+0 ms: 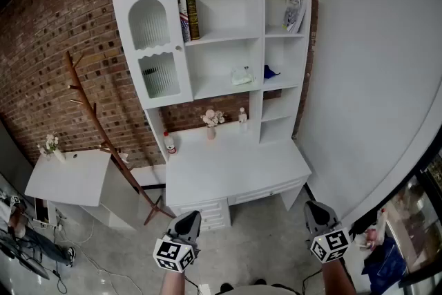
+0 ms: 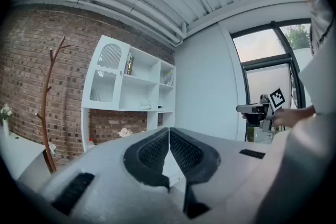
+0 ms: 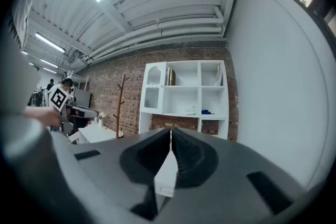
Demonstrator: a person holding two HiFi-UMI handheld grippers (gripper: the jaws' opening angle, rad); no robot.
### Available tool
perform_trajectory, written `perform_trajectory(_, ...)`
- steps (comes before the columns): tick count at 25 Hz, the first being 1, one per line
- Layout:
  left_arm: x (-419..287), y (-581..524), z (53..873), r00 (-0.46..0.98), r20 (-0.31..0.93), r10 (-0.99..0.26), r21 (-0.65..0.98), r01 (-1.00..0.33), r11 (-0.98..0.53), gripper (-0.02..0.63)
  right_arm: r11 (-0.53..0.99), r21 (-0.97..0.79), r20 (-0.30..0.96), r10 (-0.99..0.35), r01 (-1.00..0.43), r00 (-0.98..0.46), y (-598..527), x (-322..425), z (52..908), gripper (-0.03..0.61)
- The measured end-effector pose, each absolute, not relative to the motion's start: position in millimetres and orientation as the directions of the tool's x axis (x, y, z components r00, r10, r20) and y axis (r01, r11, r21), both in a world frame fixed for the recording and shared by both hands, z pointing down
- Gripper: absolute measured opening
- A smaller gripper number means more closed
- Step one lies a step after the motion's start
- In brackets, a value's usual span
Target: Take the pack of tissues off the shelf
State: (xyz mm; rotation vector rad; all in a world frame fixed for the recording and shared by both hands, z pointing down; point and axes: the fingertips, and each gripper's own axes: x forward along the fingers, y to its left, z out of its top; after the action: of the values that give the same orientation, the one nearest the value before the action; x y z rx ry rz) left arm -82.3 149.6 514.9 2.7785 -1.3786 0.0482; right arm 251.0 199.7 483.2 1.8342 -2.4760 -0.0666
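The pack of tissues (image 1: pixel 242 77) is a pale, clear-wrapped bundle on the middle shelf of the white hutch (image 1: pixel 224 88), far ahead of both grippers. It also shows small in the left gripper view (image 2: pixel 146 106) and the right gripper view (image 3: pixel 192 111). My left gripper (image 1: pixel 188 219) and right gripper (image 1: pixel 315 208) hang low in front of the desk, well short of the shelf. Both are shut and hold nothing: the left gripper's jaws (image 2: pixel 169 130) meet edge to edge, and so do those of the right gripper (image 3: pixel 171 131).
A white desk (image 1: pixel 235 166) stands under the hutch with a flower vase (image 1: pixel 212 119) and a red-capped bottle (image 1: pixel 169 143) on it. Books (image 1: pixel 188 17) stand on the top shelf, and a blue item (image 1: pixel 271 71) lies beside the tissues. A wooden coat rack (image 1: pixel 103 135) and a side table (image 1: pixel 69 177) stand left; a white wall stands right.
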Motion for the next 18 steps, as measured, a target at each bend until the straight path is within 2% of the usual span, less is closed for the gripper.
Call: perform_trajectory(18,-83.8,149.8,513.9,0.604,0.048,-0.795,0.034,-0.797,-0.603,0.026,0.294,0.061,0.008,-0.956,-0.954,-0.294,197.7,246.4,473.9,0.032)
